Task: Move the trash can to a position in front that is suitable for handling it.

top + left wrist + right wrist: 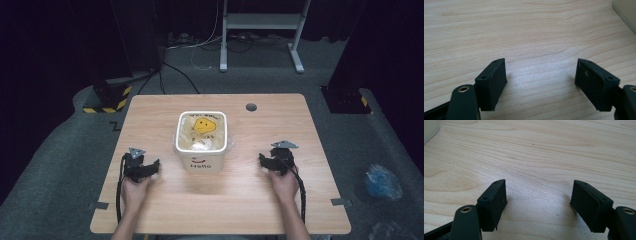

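White tub [201,142] mid-tabletop [280,210], toward far edge. Left gripper [156,167] and right gripper [262,160] flanking it, apart from it, jaws wide open, empty.

Two forearms are seen entering from the bottom edge of the high view, one at lower left of centre and one at lower right of centre. The left gripper [156,167] is held in the left hand [135,189] in the lower left part of that frame, with its jaws directed toward the frame's centre. The right gripper [262,161] is held in the right hand [284,182] in the lower right part, mirrored inward. A black cable is trailed back along each forearm. In each gripper view, the two black jaws are set wide apart, with nothing gripped between them.
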### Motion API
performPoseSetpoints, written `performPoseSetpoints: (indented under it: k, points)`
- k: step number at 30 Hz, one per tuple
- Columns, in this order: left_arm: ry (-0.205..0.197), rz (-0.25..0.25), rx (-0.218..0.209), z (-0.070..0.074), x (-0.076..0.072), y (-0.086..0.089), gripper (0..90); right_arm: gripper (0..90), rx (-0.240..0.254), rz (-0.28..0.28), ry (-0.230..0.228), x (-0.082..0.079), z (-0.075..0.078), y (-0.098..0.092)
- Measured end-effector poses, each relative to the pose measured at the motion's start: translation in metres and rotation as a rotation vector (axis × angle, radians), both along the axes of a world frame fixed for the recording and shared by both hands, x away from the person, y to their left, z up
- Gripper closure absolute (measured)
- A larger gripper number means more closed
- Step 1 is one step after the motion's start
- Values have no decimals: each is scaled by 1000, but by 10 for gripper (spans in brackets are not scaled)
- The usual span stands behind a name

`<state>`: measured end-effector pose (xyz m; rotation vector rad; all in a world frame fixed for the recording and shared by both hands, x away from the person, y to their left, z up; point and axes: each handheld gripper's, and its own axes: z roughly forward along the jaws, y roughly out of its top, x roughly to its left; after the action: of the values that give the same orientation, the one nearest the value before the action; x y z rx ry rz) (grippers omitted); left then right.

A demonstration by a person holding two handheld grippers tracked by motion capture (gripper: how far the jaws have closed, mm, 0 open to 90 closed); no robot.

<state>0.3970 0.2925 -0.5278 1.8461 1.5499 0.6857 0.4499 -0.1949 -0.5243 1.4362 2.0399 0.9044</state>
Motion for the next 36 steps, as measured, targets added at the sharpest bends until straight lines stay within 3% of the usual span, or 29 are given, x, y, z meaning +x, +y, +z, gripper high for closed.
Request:
performPoseSetpoints:
  k: [11, 15, 16, 20, 22, 26, 30, 32, 36]
  points:
    - [12, 31, -8, 1, 5, -9, 206, 274, -4, -19, 17, 1, 1, 3]
    - [-3, 30, -51, 1, 8, -15, 211, 244, 9, -26, 33, 3, 3, 8]
    - [-4, 21, -76, 2, 10, -19, 213, 240, 12, -13, 20, 2, 4, 16]
    - [-12, 12, -71, 5, 14, -26, 211, 233, 20, 16, 19, 3, 4, 26]
    - [-26, 8, -101, 9, 19, -32, 220, 243, 38, 34, 8, 1, 6, 37]
    - [-27, -3, -106, 12, 24, -39, 213, 251, 43, 59, 4, 1, 7, 46]
    - [-48, -14, -136, 14, 28, -48, 222, 262, 80, 99, 5, 1, 10, 62]
    - [-31, -24, -138, 13, 30, -51, 217, 262, 94, 108, 10, 0, 9, 68]
    - [-35, -37, -137, 15, 33, -58, 215, 261, 97, 134, 23, 1, 7, 81]
